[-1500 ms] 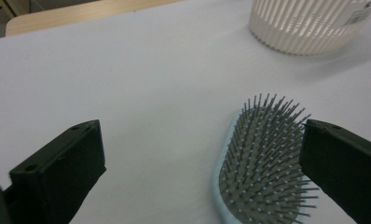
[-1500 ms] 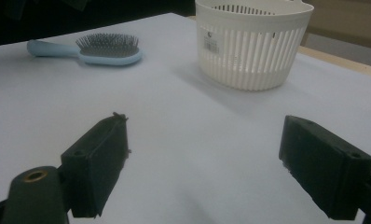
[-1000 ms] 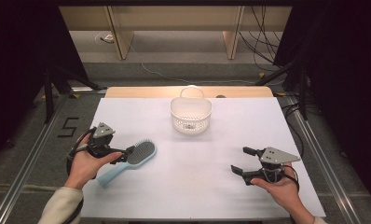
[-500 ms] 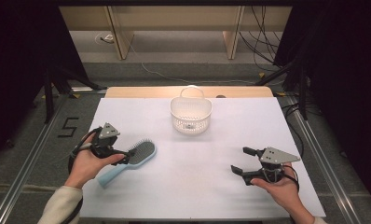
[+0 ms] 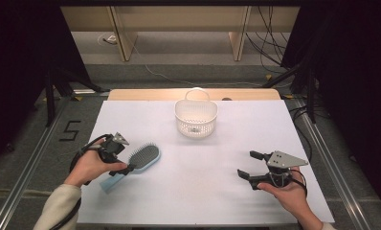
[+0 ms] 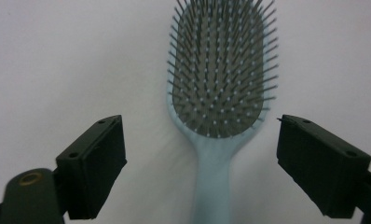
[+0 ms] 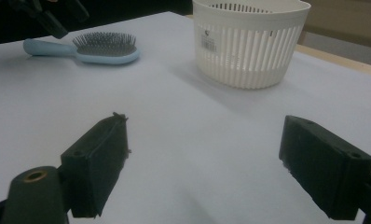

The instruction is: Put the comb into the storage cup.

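Note:
A light blue hairbrush (image 5: 140, 160) with a grey bristle pad lies bristles up on the white table at the left. My left gripper (image 5: 121, 155) is open, with one jaw on each side of the brush's handle. In the left gripper view the hairbrush (image 6: 221, 84) points away, its handle running down between the two wide-apart jaws of the left gripper (image 6: 198, 126). My right gripper (image 5: 247, 164) is open at the front right with nothing between its jaws. In the right gripper view this gripper (image 7: 204, 123) faces the hairbrush (image 7: 97, 49) and a white slatted basket (image 7: 249, 42).
The white basket (image 5: 196, 117) with a loop handle stands at the middle back of the table (image 5: 255, 129), near a wooden strip at the far edge. Cables and stand legs lie on the floor beyond. A "5" mark (image 5: 70, 130) is on the floor at the left.
My left gripper has shifted a little to the right, so that its jaws now straddle the brush's handle. The brush, the basket and the right gripper have not moved.

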Demonstrator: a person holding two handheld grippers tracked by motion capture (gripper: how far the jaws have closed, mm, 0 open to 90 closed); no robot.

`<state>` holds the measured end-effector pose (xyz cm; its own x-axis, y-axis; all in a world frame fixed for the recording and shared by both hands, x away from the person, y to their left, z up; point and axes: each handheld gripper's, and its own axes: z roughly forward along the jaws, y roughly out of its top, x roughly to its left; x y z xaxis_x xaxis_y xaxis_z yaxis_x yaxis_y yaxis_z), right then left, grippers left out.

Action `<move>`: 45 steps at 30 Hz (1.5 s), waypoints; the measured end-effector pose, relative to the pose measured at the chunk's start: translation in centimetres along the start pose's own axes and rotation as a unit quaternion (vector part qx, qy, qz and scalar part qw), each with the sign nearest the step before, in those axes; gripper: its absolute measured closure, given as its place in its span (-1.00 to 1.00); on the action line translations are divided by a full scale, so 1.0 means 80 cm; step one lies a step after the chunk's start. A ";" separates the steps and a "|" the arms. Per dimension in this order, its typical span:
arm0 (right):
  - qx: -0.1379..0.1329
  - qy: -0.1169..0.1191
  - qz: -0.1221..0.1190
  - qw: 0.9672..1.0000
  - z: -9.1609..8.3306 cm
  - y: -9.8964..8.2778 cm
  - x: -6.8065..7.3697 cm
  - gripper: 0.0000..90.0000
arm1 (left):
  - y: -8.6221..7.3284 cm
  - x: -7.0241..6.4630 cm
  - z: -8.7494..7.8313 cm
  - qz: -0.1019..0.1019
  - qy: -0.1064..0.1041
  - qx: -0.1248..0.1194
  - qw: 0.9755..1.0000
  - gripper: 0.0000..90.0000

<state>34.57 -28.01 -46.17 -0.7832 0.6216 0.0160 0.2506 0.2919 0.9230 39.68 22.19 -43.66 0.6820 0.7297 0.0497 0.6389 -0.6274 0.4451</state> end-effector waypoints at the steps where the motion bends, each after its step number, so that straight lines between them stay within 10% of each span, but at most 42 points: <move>1: 0.000 0.000 0.000 1.000 0.000 0.000 0.000 -0.63 | 0.000 0.001 0.003 0.003 -0.001 0.009 1.000 -0.65; 20: 0.003 -0.003 0.000 1.000 0.000 -0.001 -0.001 -0.63 | 0.003 0.000 0.035 0.049 -0.022 0.135 0.989 -0.35; 45: 0.005 -0.002 0.000 1.000 0.001 -0.001 -0.001 -0.63 | 0.018 0.008 0.046 0.039 -0.048 0.182 0.981 0.04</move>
<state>34.63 -28.04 -46.25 -0.7810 0.6243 0.0138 0.2563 0.3004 0.9187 42.36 20.74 -46.30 0.7533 0.6573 -0.0220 0.6561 -0.7487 0.0945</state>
